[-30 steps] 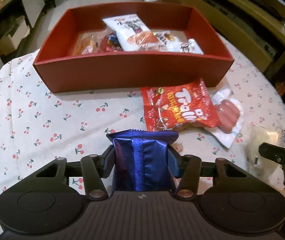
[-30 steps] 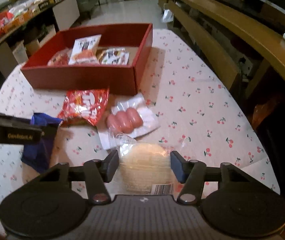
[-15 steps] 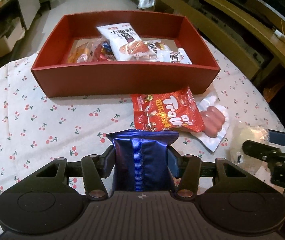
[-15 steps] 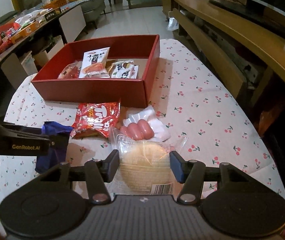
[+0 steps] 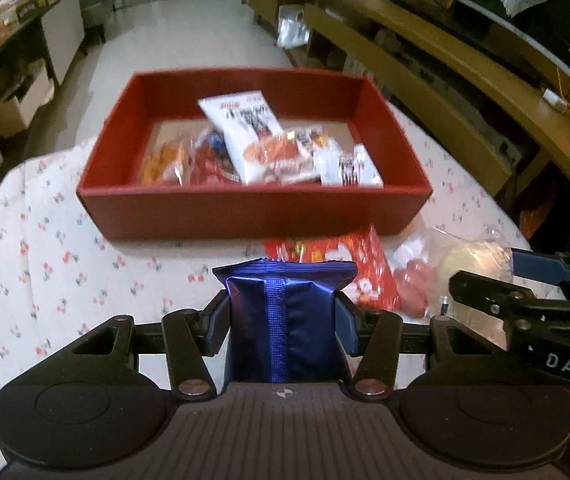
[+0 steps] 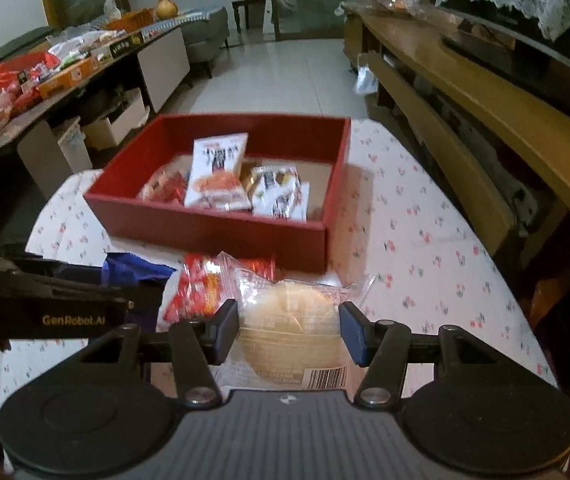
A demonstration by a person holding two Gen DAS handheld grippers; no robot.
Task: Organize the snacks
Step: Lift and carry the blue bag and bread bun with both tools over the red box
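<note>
Both jaws are closed on a packet each: my left gripper [image 5: 283,314] pinches the blue foil packet [image 5: 285,320] by its sides, and my right gripper [image 6: 289,330] squeezes the clear-wrapped round cake [image 6: 291,320]. Both packets hang above the near edge of the surface [image 6: 425,240], short of the red box [image 5: 245,208], which sits farther off and already holds several snacks. Between me and the box lie the red Trolli bag [image 5: 349,264] and the sausage pack [image 5: 413,284]. My two grippers are close side by side, so they could knock together on the way in, and the slick cake wrapper might slip. Compared with a second ago, I sit higher and the box looks farther away; both grips are unchanged.
</note>
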